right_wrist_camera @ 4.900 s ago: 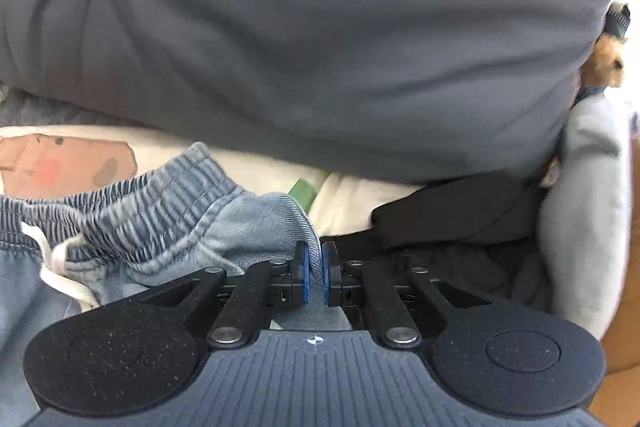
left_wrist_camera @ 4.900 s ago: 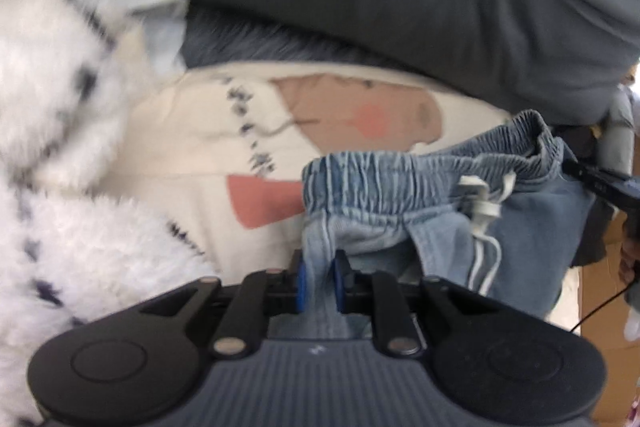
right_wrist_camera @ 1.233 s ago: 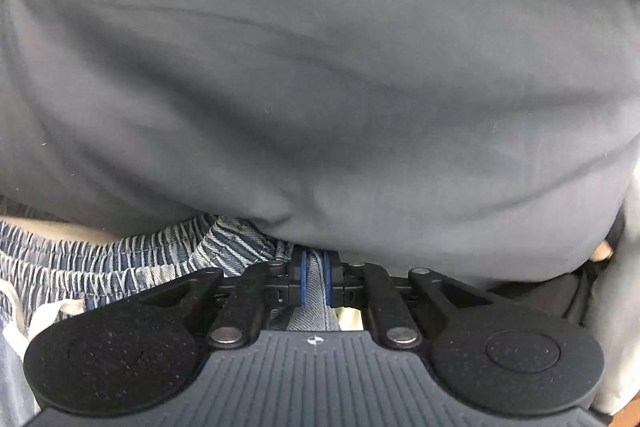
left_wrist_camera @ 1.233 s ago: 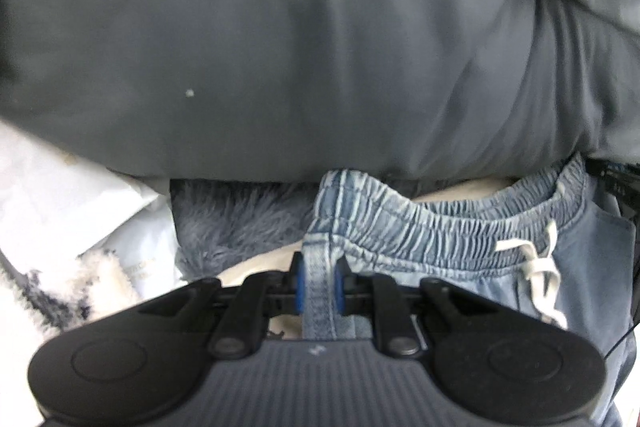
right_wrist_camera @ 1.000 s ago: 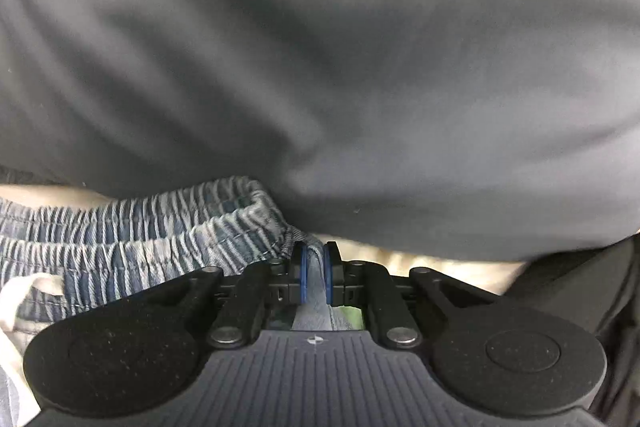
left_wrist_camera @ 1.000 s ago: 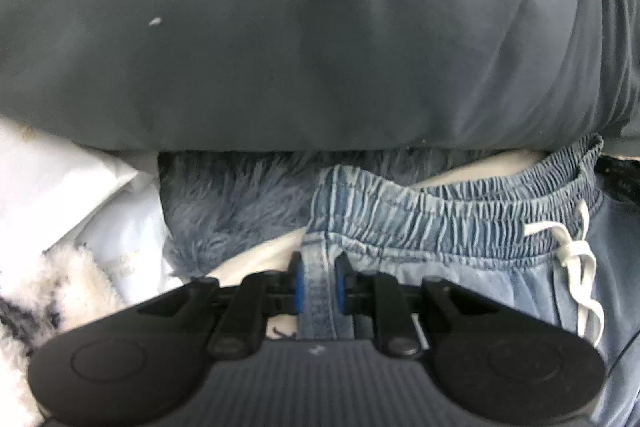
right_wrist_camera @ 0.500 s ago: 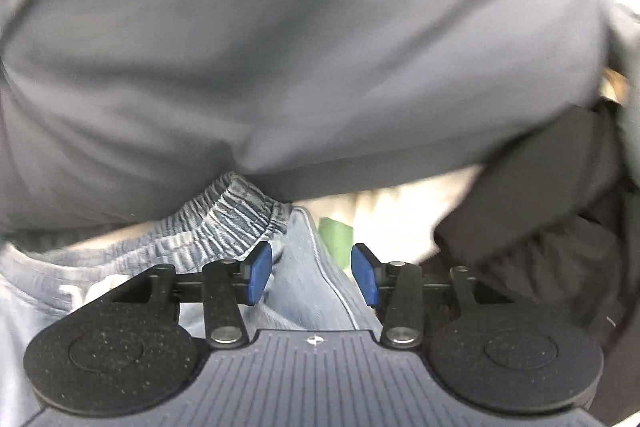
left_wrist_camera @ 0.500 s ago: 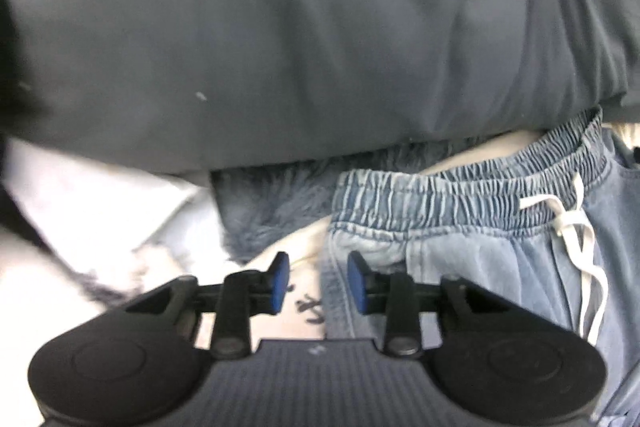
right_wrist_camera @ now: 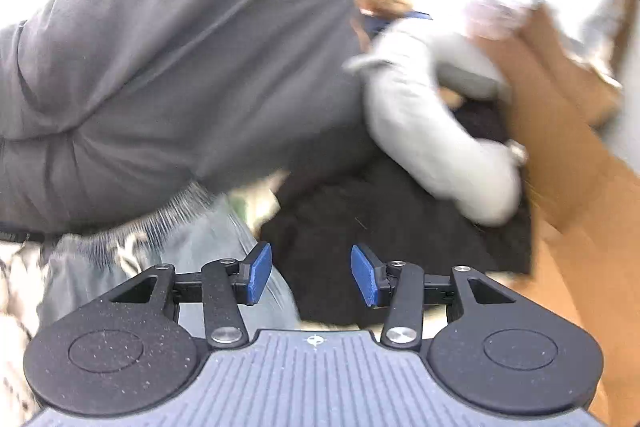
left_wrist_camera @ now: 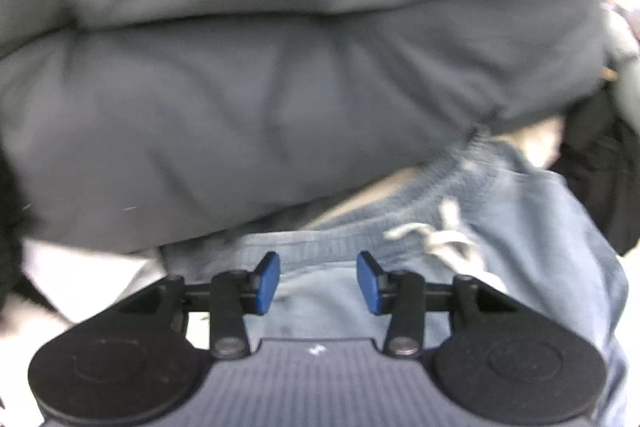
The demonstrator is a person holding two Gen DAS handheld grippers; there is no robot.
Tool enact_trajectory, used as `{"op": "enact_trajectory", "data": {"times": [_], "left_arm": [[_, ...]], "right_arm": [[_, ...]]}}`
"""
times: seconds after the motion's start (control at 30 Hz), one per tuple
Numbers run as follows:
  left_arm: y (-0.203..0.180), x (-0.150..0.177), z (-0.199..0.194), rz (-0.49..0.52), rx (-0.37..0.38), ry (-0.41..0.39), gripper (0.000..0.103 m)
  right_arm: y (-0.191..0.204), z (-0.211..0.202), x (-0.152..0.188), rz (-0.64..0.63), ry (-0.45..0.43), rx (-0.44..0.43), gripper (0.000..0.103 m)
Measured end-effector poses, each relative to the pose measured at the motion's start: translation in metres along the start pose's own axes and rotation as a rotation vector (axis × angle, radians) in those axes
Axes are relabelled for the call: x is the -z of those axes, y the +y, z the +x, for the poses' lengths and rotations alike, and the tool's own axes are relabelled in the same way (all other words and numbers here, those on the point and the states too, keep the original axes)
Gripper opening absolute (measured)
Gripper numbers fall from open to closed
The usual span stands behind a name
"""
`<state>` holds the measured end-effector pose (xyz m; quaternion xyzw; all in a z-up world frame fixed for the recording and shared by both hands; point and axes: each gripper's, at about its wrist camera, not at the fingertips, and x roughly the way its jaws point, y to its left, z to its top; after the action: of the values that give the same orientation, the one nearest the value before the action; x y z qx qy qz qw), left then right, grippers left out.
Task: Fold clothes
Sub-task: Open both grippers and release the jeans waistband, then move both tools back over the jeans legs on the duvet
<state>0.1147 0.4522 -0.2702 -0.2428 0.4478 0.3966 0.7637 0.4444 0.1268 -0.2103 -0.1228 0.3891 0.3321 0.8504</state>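
Your left tool (left_wrist_camera: 318,283) gapes wide and empty, level over the denim shorts (left_wrist_camera: 500,227), whose waistband lies against the big grey cushion (left_wrist_camera: 280,87). Your right tool (right_wrist_camera: 311,275), equally wide and empty, is off their edge toward a black garment (right_wrist_camera: 400,227). Both pictures blur, so the fold stage is unclear.

left claw (left_wrist_camera: 318,282) spread wide, right claw (right_wrist_camera: 311,274) likewise, both empty
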Motion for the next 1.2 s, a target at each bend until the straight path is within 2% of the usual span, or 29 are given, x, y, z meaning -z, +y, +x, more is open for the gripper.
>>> {"op": "enact_trajectory", "data": {"times": [0.17, 0.33, 0.47, 0.57, 0.73, 0.97, 1.07, 1.2], "left_arm": [[-0.031, 0.003, -0.015, 0.026, 0.082, -0.016, 0.048], [-0.052, 0.020, -0.025, 0.062, 0.095, 0.020, 0.052], [-0.079, 0.029, -0.027, 0.122, 0.107, 0.055, 0.052], [-0.103, 0.030, -0.039, 0.186, 0.126, 0.067, 0.056], [-0.142, 0.028, -0.048, 0.247, 0.150, 0.088, 0.057], [-0.208, 0.030, -0.059, 0.361, 0.191, 0.113, 0.064], [-0.231, 0.041, -0.061, 0.407, 0.213, 0.118, 0.067], [-0.258, 0.062, -0.057, 0.465, 0.244, 0.153, 0.067]], "right_arm": [[-0.019, -0.062, 0.068, -0.012, 0.045, 0.081, 0.052], [-0.045, -0.118, 0.129, 0.034, 0.083, 0.135, 0.052], [-0.054, -0.153, 0.168, 0.072, 0.074, 0.179, 0.052], [-0.057, -0.176, 0.195, 0.095, 0.055, 0.200, 0.052], [-0.060, -0.210, 0.245, 0.164, 0.024, 0.235, 0.052], [-0.056, -0.239, 0.335, 0.247, 0.017, 0.303, 0.053], [-0.049, -0.238, 0.369, 0.279, 0.025, 0.320, 0.053], [-0.037, -0.232, 0.402, 0.259, 0.056, 0.325, 0.053]]}}
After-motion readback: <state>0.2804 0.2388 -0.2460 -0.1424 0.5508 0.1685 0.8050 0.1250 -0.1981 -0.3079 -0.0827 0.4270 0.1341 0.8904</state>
